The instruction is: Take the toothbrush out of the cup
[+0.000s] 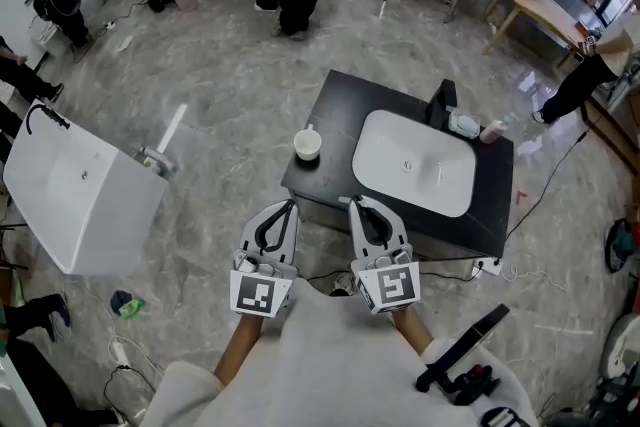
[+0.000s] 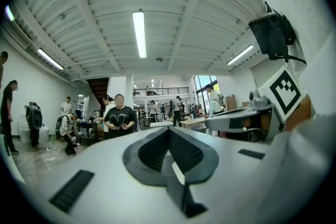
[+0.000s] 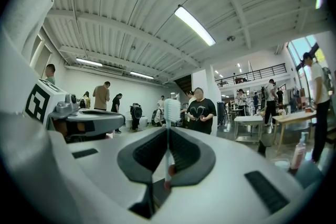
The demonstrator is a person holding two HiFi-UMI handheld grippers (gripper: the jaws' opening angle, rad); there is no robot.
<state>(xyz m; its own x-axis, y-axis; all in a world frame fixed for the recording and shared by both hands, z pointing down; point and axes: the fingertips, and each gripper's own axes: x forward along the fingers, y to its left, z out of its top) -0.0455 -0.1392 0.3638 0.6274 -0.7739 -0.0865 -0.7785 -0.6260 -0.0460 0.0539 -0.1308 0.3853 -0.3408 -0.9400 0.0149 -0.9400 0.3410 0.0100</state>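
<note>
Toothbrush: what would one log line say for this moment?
toothbrush: clamped in right gripper | cup: on black counter | left gripper: shut, empty

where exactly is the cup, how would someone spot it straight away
Find the black counter with the white oval basin set in it. The cup stands alone on the bare dark strip left of the basin in the head view. It is small, round and white, far from the clutter by the black tap.

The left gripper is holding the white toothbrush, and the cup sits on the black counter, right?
Not quite. The right gripper holds the white toothbrush, as the right gripper view shows; the left gripper is shut on nothing. The cup does sit on the black counter.
</note>
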